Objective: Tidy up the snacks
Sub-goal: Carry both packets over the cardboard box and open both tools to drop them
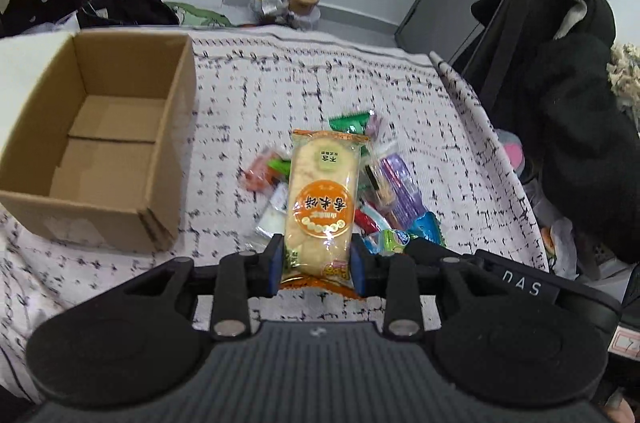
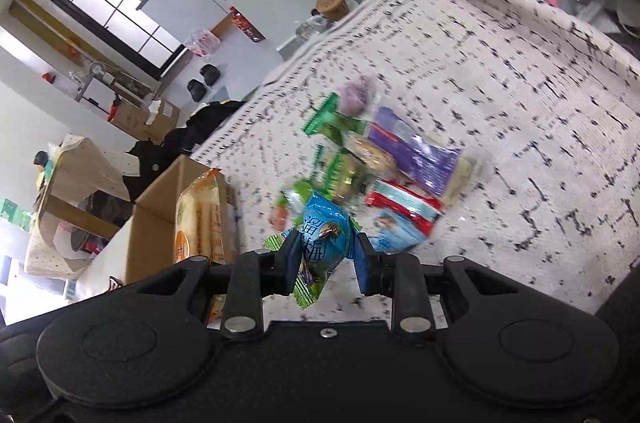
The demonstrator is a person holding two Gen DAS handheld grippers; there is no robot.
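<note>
- A speckled white cloth point(image 1: 320, 83) is covering the surface, a heap of snacks point(image 1: 384, 183) lying beside an empty cardboard box point(image 1: 100, 143)
- The left tool point(image 1: 316, 263) is clamping a rice cracker pack point(image 1: 320, 199) above the heap
- The right tool point(image 2: 326, 259) is pinching a blue candy packet point(image 2: 326, 235)
- Judged: carrying is under way; next, swinging each packet over the box and letting go

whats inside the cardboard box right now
Nothing shows inside the cardboard box: only its bare floor and flaps. The near wall hides the closest strip of floor.
</note>
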